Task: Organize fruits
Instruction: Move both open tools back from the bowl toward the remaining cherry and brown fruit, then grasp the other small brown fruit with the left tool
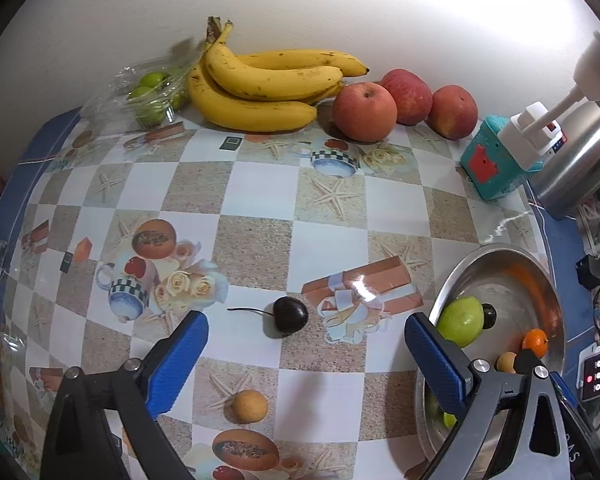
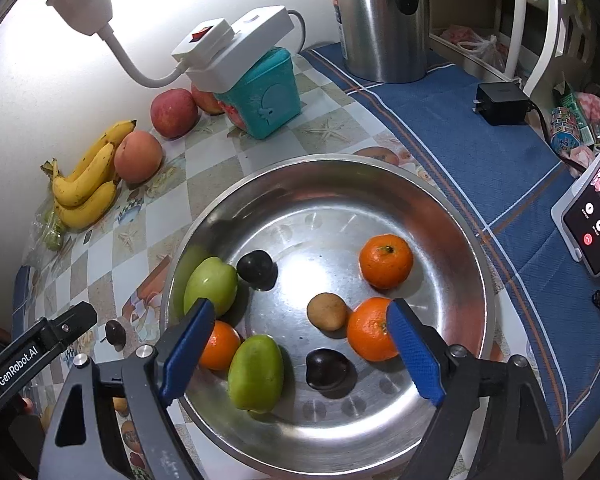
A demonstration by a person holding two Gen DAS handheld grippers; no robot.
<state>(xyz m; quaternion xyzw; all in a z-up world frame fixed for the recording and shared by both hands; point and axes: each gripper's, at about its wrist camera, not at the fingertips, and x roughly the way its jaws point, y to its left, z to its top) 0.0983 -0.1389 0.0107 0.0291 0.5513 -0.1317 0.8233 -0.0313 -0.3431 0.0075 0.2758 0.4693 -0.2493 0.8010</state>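
Observation:
A dark cherry (image 1: 290, 315) with a stem lies on the patterned tablecloth, just ahead of and between the fingers of my open left gripper (image 1: 306, 344). A small tan fruit (image 1: 249, 406) lies nearer, between the fingers. My open, empty right gripper (image 2: 300, 330) hovers over the steel bowl (image 2: 452, 216). The bowl holds green fruits (image 2: 255, 372), oranges (image 2: 385, 260), dark cherries (image 2: 326, 368) and a tan fruit (image 2: 326, 311). The bowl also shows in the left wrist view (image 1: 496, 264). The loose cherry (image 2: 115, 331) and the left gripper body (image 2: 40, 348) show at the left of the right wrist view.
Bananas (image 1: 260, 88), three apples (image 1: 364, 112) and a bag of green fruit (image 1: 148, 96) stand along the back wall. A teal box (image 1: 492, 160) with a power strip, a steel kettle (image 2: 384, 16), a charger (image 2: 500, 102) and a phone (image 2: 592, 224) sit to the right.

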